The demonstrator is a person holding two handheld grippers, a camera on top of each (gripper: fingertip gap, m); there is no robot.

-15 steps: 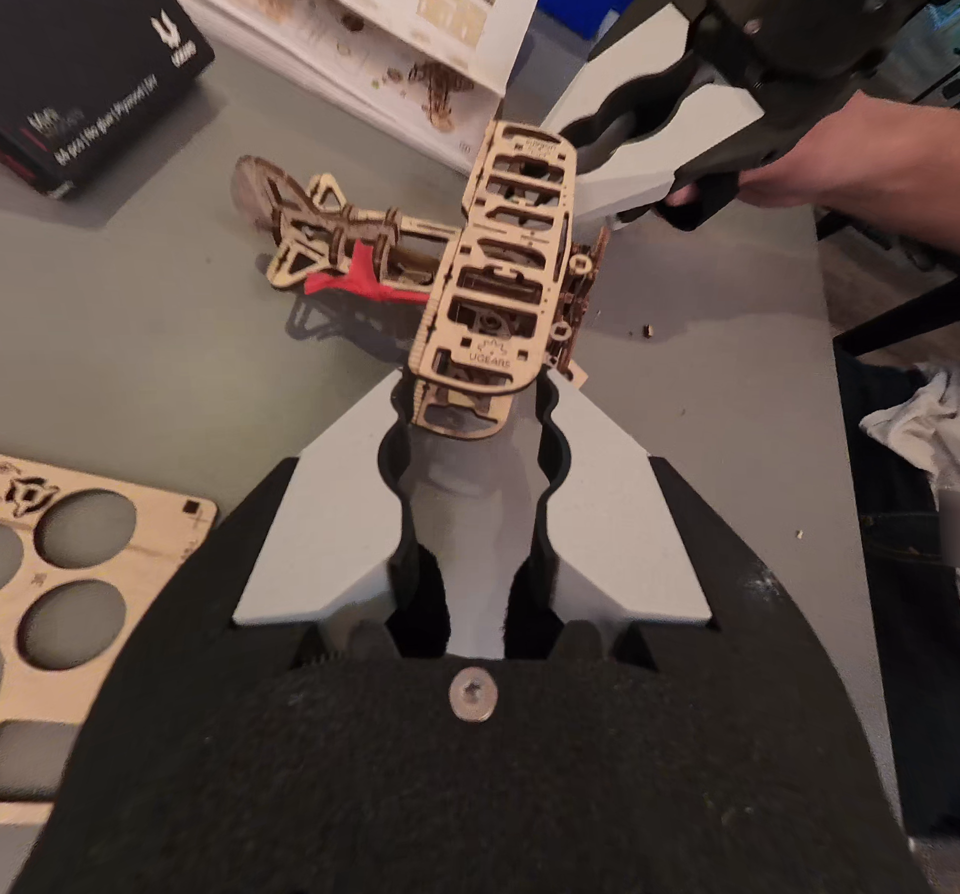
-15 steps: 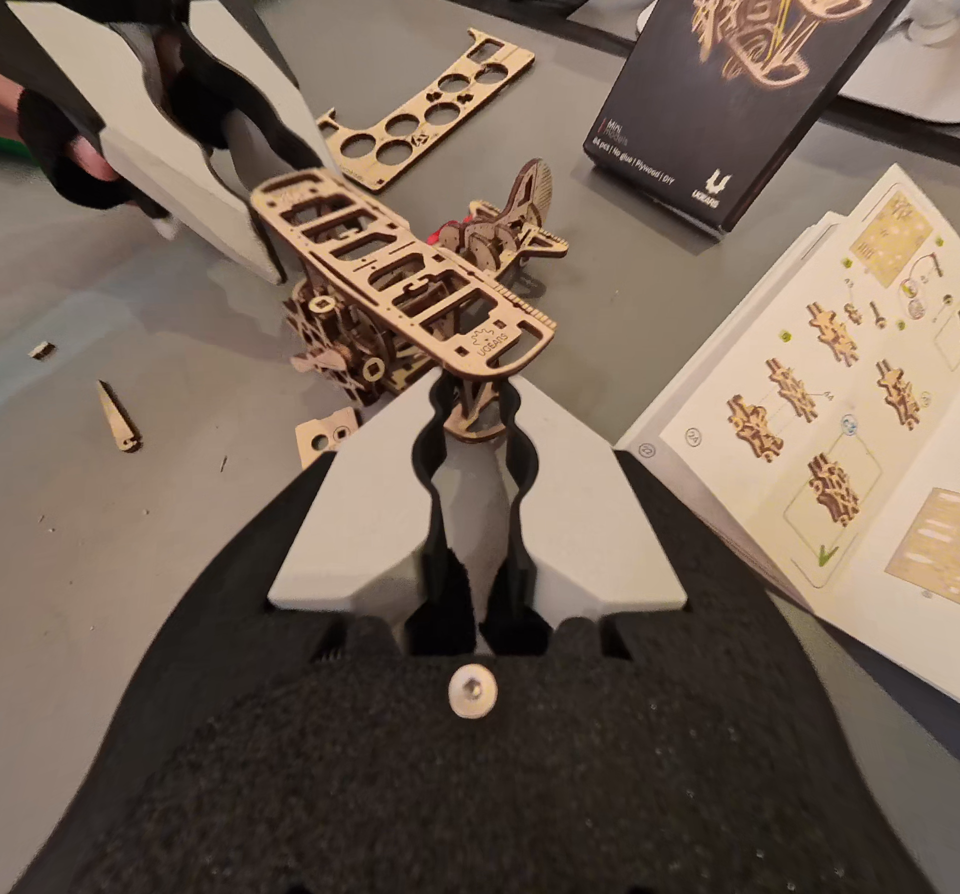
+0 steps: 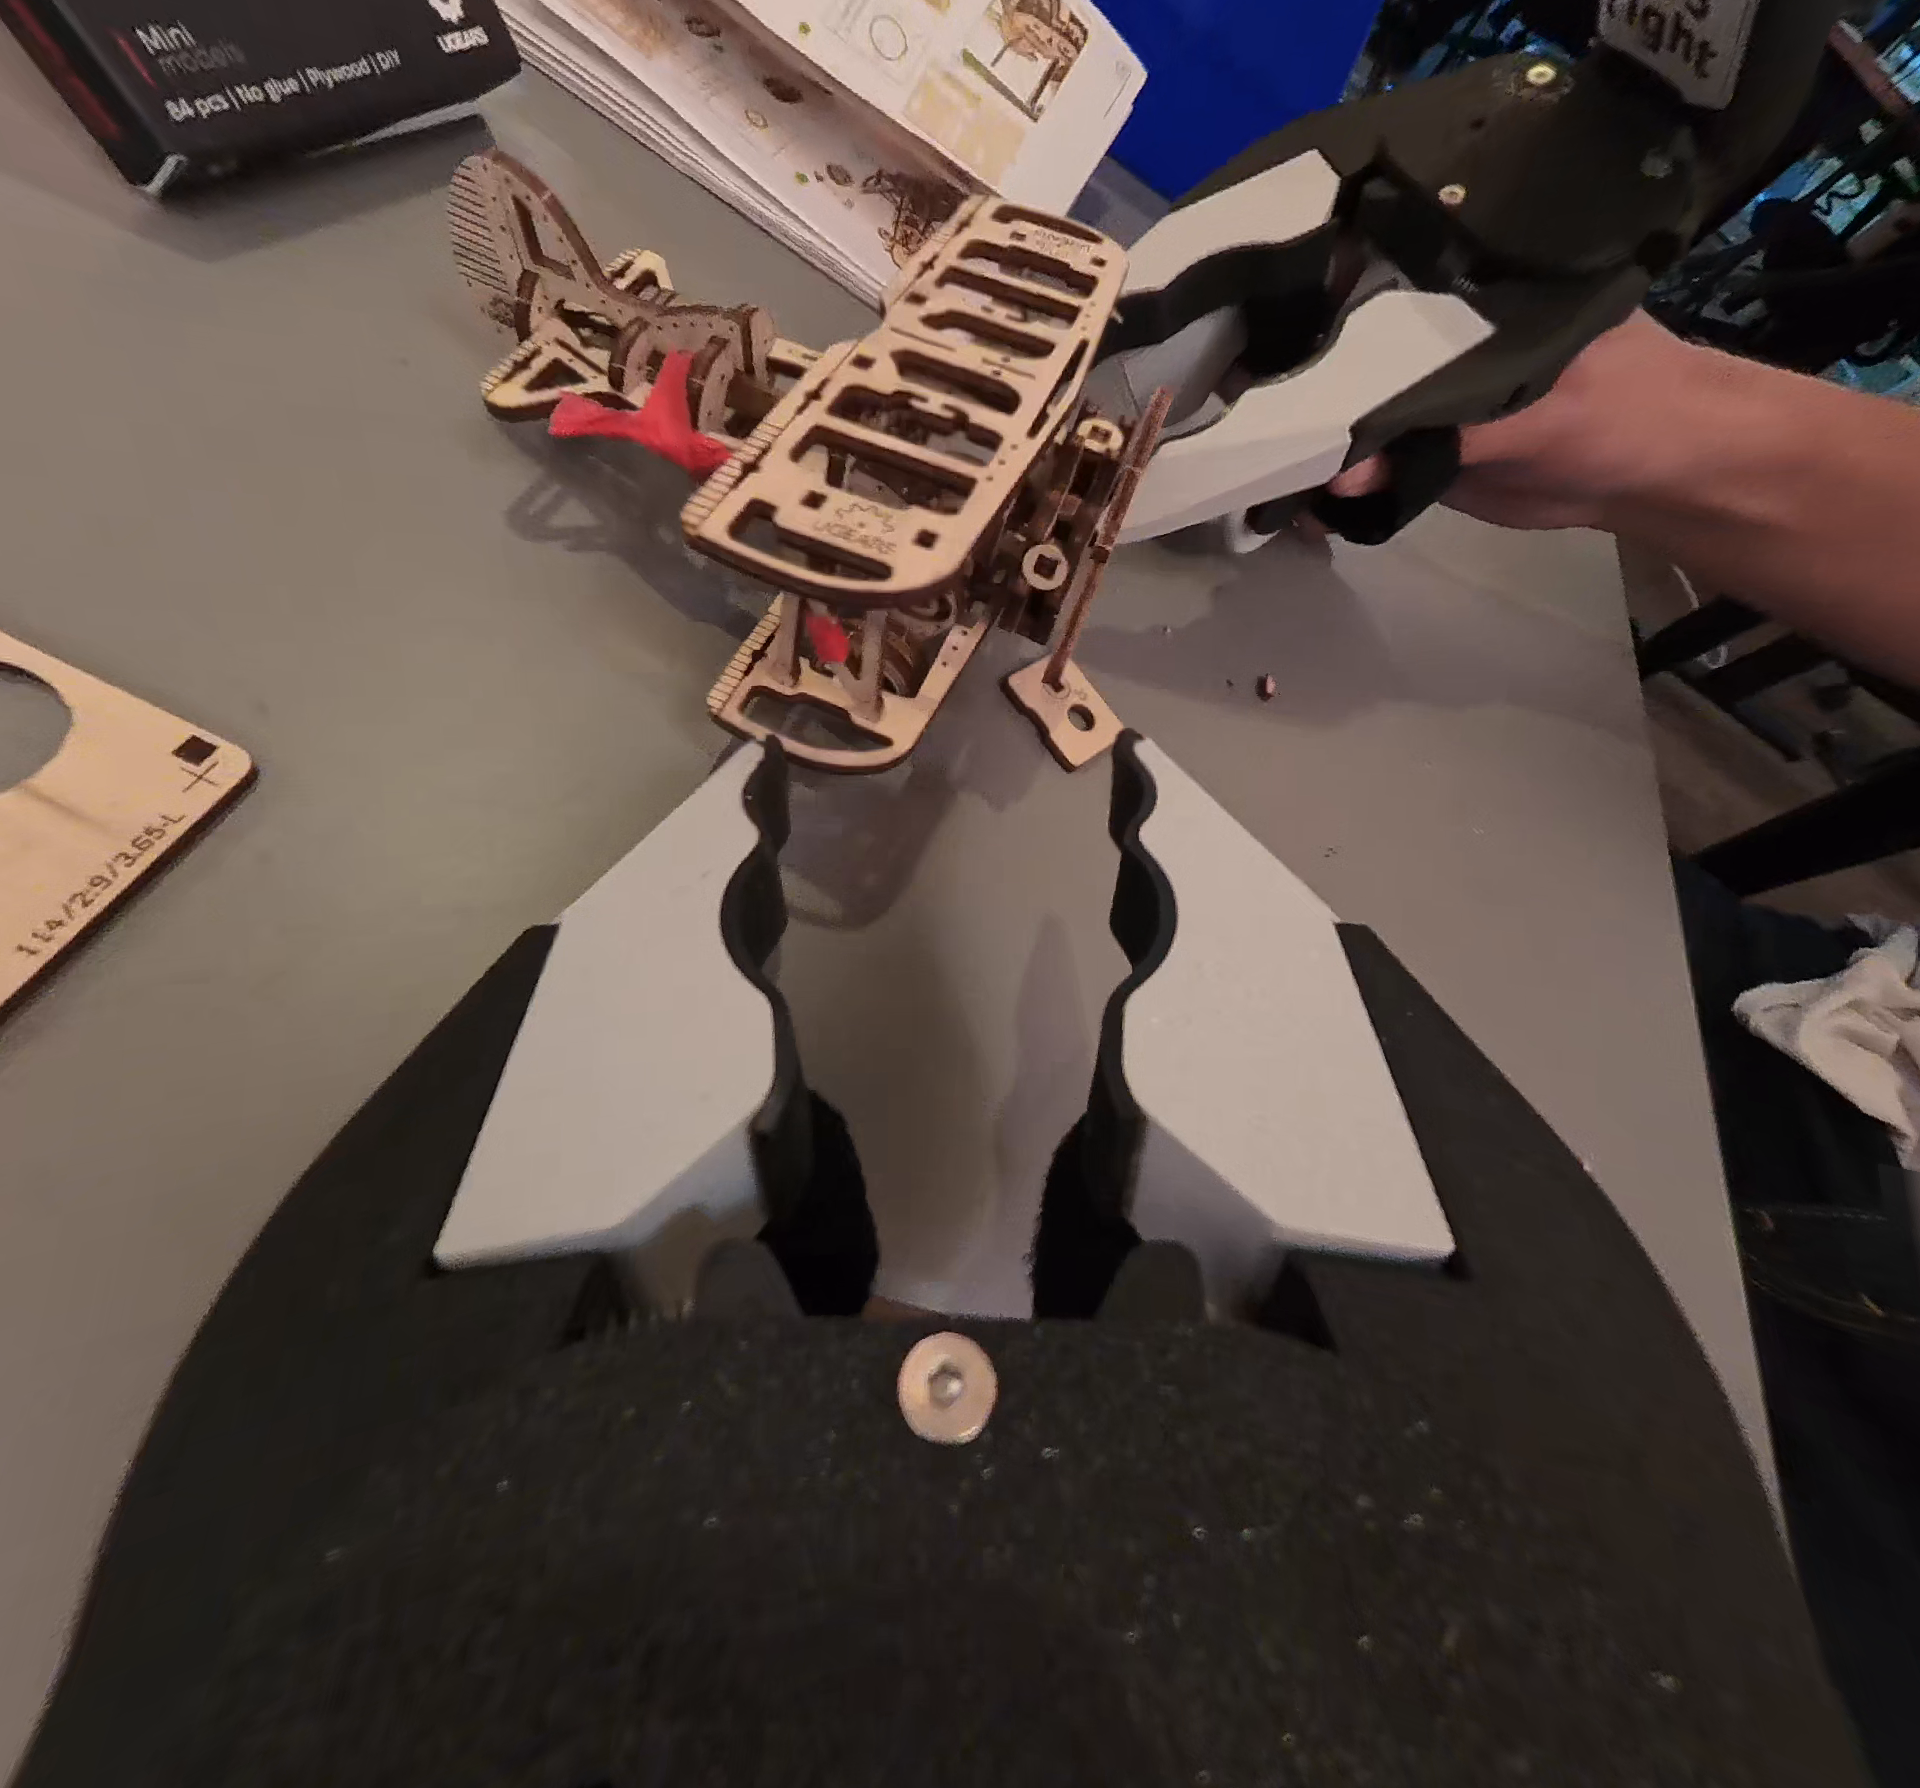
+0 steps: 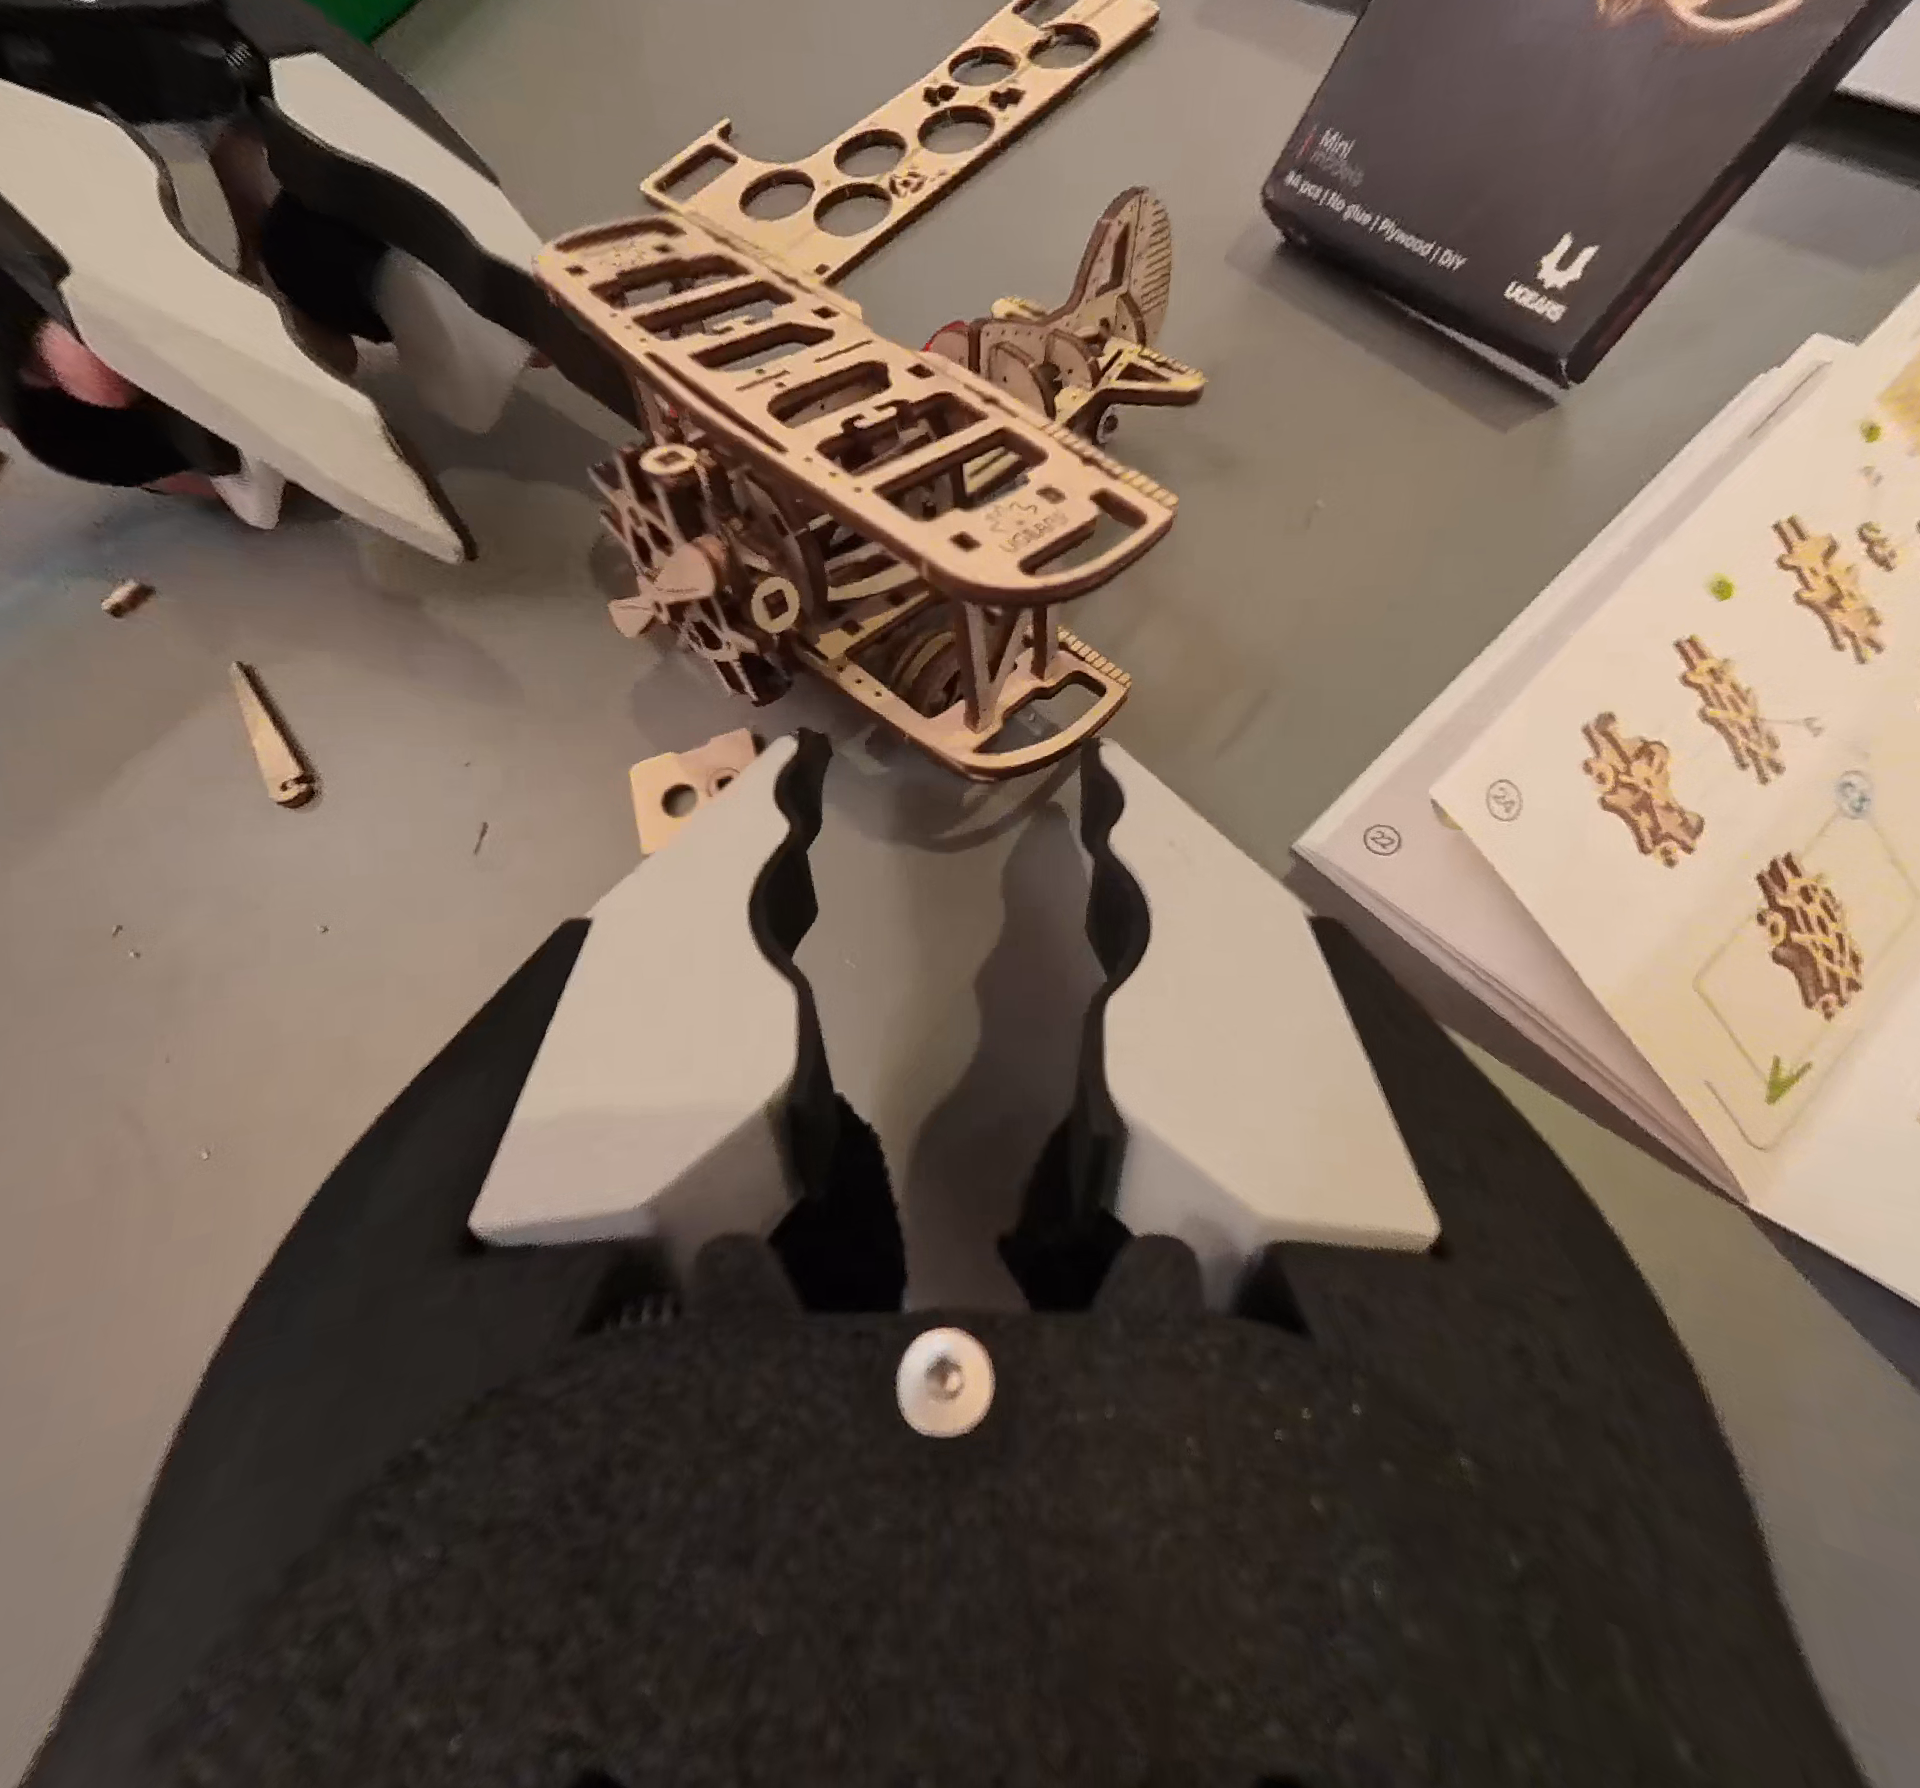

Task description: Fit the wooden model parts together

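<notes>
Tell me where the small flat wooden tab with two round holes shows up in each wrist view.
Left wrist view: the small flat wooden tab with two round holes lies on the grey table, just beyond the right fingertip.
Right wrist view: the tab lies left of centre, partly hidden by the left fingertip.
Shared landmark: the wooden biplane model, with the tab below its propeller nose.
</notes>
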